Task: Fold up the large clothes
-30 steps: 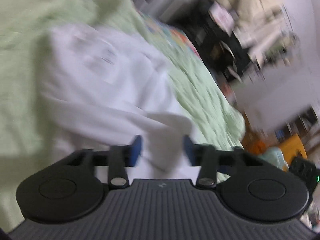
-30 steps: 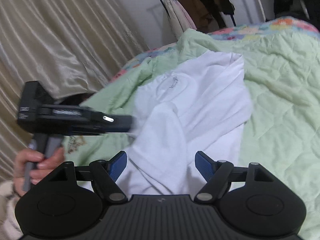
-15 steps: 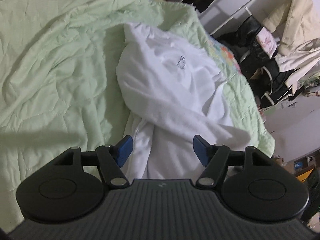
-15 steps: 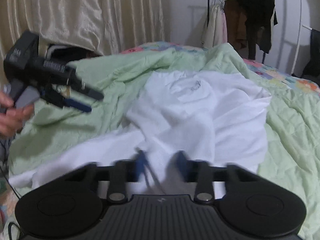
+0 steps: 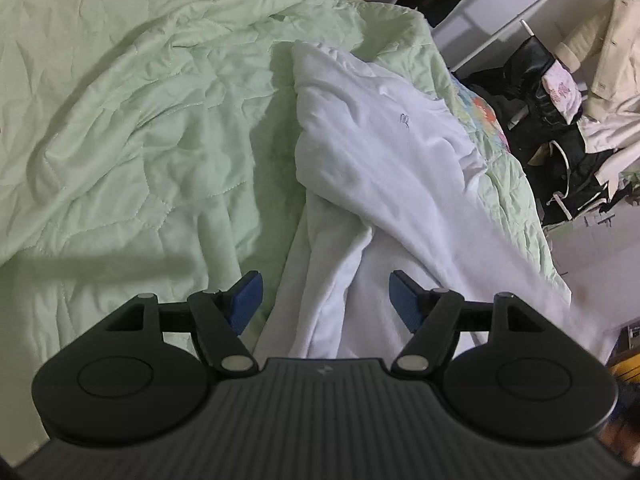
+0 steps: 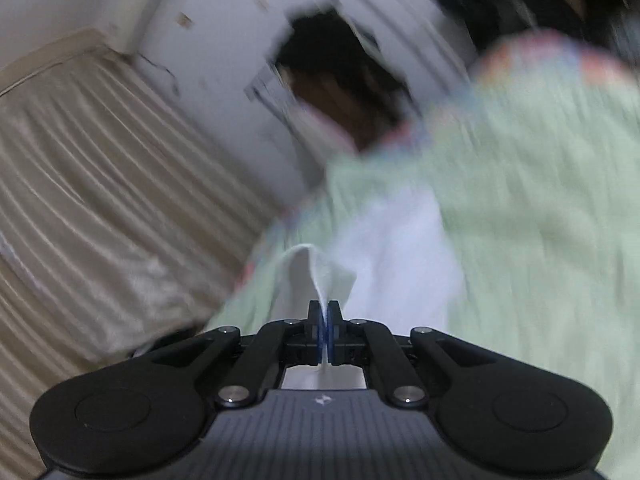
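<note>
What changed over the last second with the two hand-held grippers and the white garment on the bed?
The right hand-held gripper went from open above the white cotton garment to shut on a fold of its fabric; its view is now blurred by motion. The left hand-held gripper opened wider and now hovers open over the garment's near end. The garment remains crumpled on the pale green quilted bedspread.

a bed under a rumpled pale green quilt (image 5: 132,128), a cluttered clothes rack (image 5: 560,80) beside it, beige curtains (image 6: 92,184).
</note>
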`<state>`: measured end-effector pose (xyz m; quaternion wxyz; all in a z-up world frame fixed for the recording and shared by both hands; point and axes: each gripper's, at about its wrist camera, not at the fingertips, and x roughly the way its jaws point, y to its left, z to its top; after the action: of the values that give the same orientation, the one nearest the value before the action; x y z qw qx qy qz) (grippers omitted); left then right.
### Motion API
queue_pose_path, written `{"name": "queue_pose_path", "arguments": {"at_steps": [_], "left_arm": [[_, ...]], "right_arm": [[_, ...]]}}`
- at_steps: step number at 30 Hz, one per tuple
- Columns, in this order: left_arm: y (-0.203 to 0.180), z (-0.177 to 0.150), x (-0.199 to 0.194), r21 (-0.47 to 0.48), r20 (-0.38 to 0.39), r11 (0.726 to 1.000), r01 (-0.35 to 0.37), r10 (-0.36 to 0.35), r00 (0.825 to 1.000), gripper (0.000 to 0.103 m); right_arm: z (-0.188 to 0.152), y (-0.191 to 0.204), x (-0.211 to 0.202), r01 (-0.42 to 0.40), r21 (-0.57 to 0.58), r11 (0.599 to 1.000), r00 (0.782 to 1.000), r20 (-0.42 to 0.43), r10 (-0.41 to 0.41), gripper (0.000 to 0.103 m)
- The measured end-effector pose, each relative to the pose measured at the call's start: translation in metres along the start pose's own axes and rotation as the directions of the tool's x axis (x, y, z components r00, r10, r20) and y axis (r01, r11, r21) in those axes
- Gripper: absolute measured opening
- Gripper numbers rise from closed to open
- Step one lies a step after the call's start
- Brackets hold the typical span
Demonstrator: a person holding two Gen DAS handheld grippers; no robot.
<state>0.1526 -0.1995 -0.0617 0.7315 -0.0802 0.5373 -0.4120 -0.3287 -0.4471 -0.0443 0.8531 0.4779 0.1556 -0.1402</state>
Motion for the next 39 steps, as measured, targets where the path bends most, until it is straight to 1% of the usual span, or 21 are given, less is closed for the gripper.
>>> {"name": "queue_pose_path", "arguments": {"at_steps": [1,5,8,10,12,13,17,18,19,20,21,22,23,25,28,30,32,33,34,35,39], "left_arm": [[-0.005,0.002,0.000,0.024,0.009,1.000,-0.016,0.016,1.000,0.070],[-0.026,0.002,0.009,0.140,0.033,0.985,-0.101,0.097,0.995,0.081],[-0.038,0.002,0.028,0.220,0.025,0.962,-0.160,0.158,0.987,0.082],[-0.039,0.001,0.040,0.230,-0.001,0.959,-0.167,0.171,0.985,0.082],[-0.036,-0.003,0.047,0.227,-0.016,0.962,-0.153,0.161,0.987,0.082],[-0.034,-0.005,0.050,0.228,-0.018,0.963,-0.144,0.153,0.988,0.082],[-0.029,-0.015,0.060,0.237,-0.020,0.965,-0.117,0.125,0.992,0.082],[-0.029,-0.017,0.061,0.240,-0.019,0.964,-0.112,0.120,0.993,0.081],[-0.028,-0.019,0.063,0.244,-0.017,0.964,-0.107,0.115,0.993,0.072],[-0.028,-0.021,0.064,0.247,-0.016,0.963,-0.103,0.110,0.994,0.053],[-0.027,-0.023,0.066,0.251,-0.015,0.963,-0.098,0.105,0.994,0.042],[-0.027,-0.025,0.068,0.254,-0.013,0.963,-0.093,0.100,0.995,0.015],[-0.026,-0.028,0.069,0.258,-0.012,0.962,-0.088,0.095,0.995,0.008],[-0.032,-0.032,0.071,0.298,-0.001,0.947,-0.120,0.126,0.992,0.008],[-0.038,-0.035,0.072,0.306,0.014,0.942,-0.140,0.143,0.990,0.008],[-0.040,-0.035,0.073,0.308,0.031,0.937,-0.164,0.163,0.986,0.008],[-0.039,-0.034,0.071,0.304,0.067,0.931,-0.201,0.189,0.980,0.007],[-0.039,-0.033,0.069,0.300,0.087,0.928,-0.220,0.203,0.975,0.007],[-0.036,-0.030,0.064,0.290,0.128,0.921,-0.258,0.230,0.965,0.006],[-0.034,-0.029,0.061,0.284,0.151,0.917,-0.279,0.245,0.958,0.006],[-0.008,-0.017,0.036,0.180,0.282,0.899,-0.400,0.342,0.896,0.006]], "right_arm": [[-0.010,-0.011,0.002,-0.016,0.051,0.999,0.999,-0.043,0.018,0.002],[-0.014,-0.016,0.010,0.017,0.024,1.000,0.999,-0.040,-0.016,0.003],[-0.009,-0.014,0.014,0.029,-0.006,1.000,0.999,-0.024,-0.029,0.006],[-0.007,-0.012,0.014,0.025,-0.017,1.000,1.000,-0.017,-0.025,0.008],[-0.008,-0.012,0.010,0.018,-0.015,1.000,1.000,-0.015,-0.018,0.020],[-0.008,-0.012,0.011,0.013,-0.009,1.000,1.000,-0.015,-0.013,0.028],[-0.012,-0.018,0.008,-0.007,0.006,1.000,1.000,-0.010,0.007,0.047],[-0.013,-0.019,0.008,-0.007,0.012,1.000,1.000,-0.005,0.007,0.055],[-0.013,-0.020,0.008,-0.006,0.019,1.000,1.000,0.002,0.006,0.059],[-0.014,-0.020,0.008,-0.004,0.016,1.000,1.000,0.004,0.004,0.061],[-0.014,-0.019,0.009,-0.001,0.011,1.000,1.000,0.005,0.001,0.066],[-0.014,-0.019,0.009,0.002,0.006,1.000,1.000,0.006,-0.002,0.067],[-0.015,-0.016,0.009,0.008,-0.010,1.000,1.000,0.010,-0.008,0.068],[-0.017,-0.010,0.010,0.028,-0.050,0.998,1.000,0.012,-0.027,0.075],[-0.020,-0.002,0.018,0.072,-0.122,0.990,0.997,-0.001,-0.073,0.080],[-0.021,0.004,0.023,0.101,-0.169,0.980,0.995,-0.007,-0.103,0.080],[-0.019,0.001,0.035,0.136,-0.166,0.977,0.990,-0.015,-0.141,0.074],[-0.016,0.000,0.040,0.123,-0.157,0.980,0.992,-0.023,-0.128,0.051],[-0.012,-0.001,0.044,0.103,-0.148,0.984,0.994,-0.031,-0.109,0.019],[-0.008,-0.001,0.048,0.083,-0.139,0.987,0.995,-0.039,-0.090,0.006],[0.005,0.014,0.052,-0.048,-0.110,0.993,0.997,-0.058,0.042,0.004]]}}
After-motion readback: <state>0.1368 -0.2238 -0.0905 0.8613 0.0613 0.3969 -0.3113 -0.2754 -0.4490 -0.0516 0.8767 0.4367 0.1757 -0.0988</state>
